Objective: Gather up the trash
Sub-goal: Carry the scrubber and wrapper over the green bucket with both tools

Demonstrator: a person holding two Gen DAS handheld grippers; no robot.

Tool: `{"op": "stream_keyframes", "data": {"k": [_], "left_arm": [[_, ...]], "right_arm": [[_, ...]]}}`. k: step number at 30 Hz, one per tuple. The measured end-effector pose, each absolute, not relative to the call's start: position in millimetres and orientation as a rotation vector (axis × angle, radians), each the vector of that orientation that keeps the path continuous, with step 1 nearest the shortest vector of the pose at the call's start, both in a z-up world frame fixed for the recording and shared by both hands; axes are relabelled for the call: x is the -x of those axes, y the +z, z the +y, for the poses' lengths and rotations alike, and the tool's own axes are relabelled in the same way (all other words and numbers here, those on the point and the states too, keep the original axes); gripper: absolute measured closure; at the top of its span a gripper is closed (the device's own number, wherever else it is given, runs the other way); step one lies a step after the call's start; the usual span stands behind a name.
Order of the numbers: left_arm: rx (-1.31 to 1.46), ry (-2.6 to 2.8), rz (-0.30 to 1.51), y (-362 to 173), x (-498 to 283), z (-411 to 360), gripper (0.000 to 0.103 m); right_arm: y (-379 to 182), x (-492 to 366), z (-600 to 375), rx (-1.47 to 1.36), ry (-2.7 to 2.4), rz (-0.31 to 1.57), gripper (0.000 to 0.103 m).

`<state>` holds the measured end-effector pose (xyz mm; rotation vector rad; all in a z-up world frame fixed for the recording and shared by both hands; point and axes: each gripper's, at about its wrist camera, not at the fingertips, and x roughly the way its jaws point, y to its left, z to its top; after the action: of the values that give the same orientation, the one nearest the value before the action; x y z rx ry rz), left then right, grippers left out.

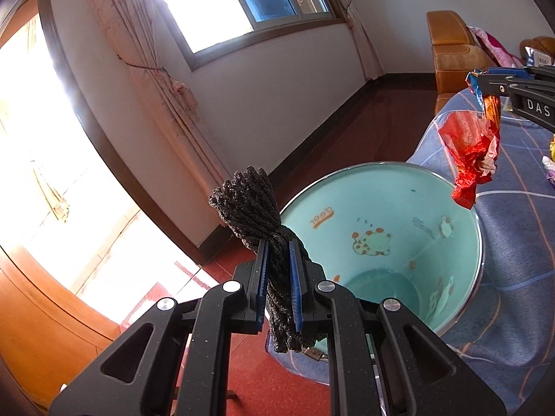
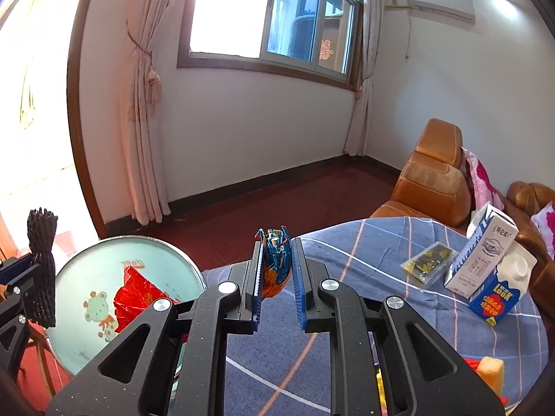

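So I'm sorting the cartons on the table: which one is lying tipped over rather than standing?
The white-and-blue milk carton leans tipped over; the blue carton with the round cap stands upright beside it.

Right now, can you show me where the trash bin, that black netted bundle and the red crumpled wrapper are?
trash bin (image 1: 388, 208), left wrist view, on its mint inner wall.
black netted bundle (image 1: 248, 201), left wrist view, on its flared upper end.
red crumpled wrapper (image 1: 470, 149), left wrist view, on its hanging middle.

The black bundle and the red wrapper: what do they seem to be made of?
The black bundle looks like foam netting, matt: knobbly mesh strands, pinched by the left gripper. The red wrapper, held by the right gripper, looks like thin foil or metallised plastic: glossy, sharply crumpled.
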<state>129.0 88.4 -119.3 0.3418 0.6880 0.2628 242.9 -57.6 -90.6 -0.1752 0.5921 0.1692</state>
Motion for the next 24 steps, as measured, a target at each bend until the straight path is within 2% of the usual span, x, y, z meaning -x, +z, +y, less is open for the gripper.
{"op": "stream_keyframes", "data": {"k": [24], "left_arm": [[-0.333, 0.279, 0.701, -123.1, -135.6, 93.0, 0.091]], "right_arm": [[-105.1, -242.7, -35.5, 0.23, 0.208, 0.583, 0.087]]}}
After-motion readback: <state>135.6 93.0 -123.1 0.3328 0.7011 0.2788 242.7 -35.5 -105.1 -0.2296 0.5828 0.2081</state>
